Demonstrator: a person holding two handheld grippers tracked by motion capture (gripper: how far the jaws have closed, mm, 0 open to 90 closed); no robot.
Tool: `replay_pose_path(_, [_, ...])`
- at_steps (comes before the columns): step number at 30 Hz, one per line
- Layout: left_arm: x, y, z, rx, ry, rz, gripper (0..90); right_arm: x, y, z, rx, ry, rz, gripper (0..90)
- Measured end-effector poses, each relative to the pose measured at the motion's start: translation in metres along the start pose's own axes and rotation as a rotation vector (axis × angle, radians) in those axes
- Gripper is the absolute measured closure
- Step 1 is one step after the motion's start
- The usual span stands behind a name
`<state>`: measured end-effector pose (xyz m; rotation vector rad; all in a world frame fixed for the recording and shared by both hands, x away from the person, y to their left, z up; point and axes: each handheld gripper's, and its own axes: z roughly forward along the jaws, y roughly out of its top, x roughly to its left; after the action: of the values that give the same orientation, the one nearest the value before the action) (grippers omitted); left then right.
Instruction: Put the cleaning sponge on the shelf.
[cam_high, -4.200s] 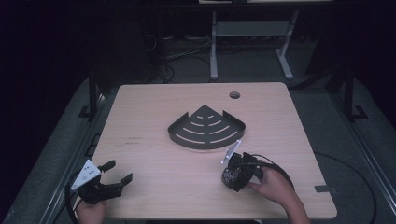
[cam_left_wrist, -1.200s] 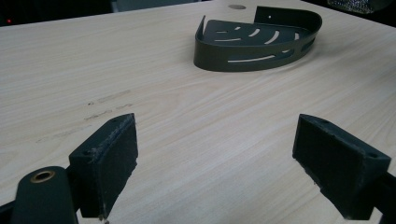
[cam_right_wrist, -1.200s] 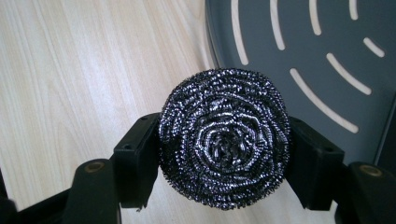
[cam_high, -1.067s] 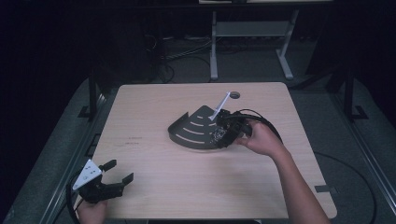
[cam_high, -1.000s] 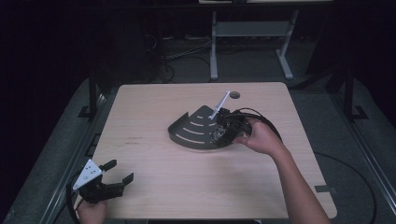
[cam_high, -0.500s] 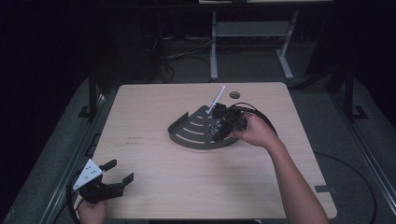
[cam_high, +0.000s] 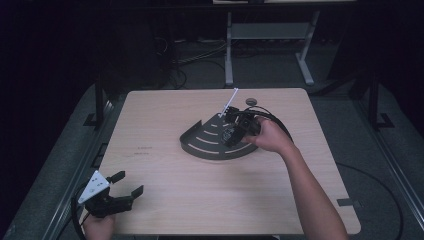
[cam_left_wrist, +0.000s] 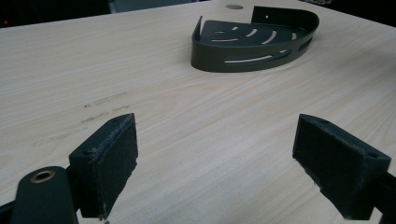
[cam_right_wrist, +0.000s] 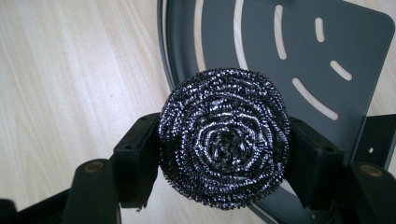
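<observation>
Steel-wool scourer (cam_right_wrist: 223, 139) clamped in right tongs (cam_high: 234, 131), now carried from the frame's lower centre to over the dark corner caddy (cam_high: 210, 142), mid-frame. Release into it looks next. Left tongs (cam_high: 125, 186) wide open, empty, lower left.

scourer (cam_right_wrist: 224, 137) over corner shelf (cam_high: 200, 142), mid-table (cam_high: 165, 200)

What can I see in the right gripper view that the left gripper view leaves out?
The right gripper view adds a steel wool scourer, squeezed between the right gripper and its jaws, hanging over the tray's rim. The left gripper view instead has the left gripper, its jaws wide apart over bare wood. Both show the dark slotted corner tray and the wooden table.
</observation>
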<state>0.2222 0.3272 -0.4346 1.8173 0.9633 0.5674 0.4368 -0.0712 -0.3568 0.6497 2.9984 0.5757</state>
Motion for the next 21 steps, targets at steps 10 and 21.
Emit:
replay_pose_path(10, [0.001, 0.000, -0.001, -0.004, 0.001, -0.003, 13.4, -0.009, 0.004, 0.017, 0.014, -0.005, 0.030, 33.0])
replay_pose_path(21, [0.000, 0.000, -0.001, -0.004, 0.001, -0.001, 13.4, -0.019, 0.005, 0.033, 0.010, -0.009, 0.063, 32.7])
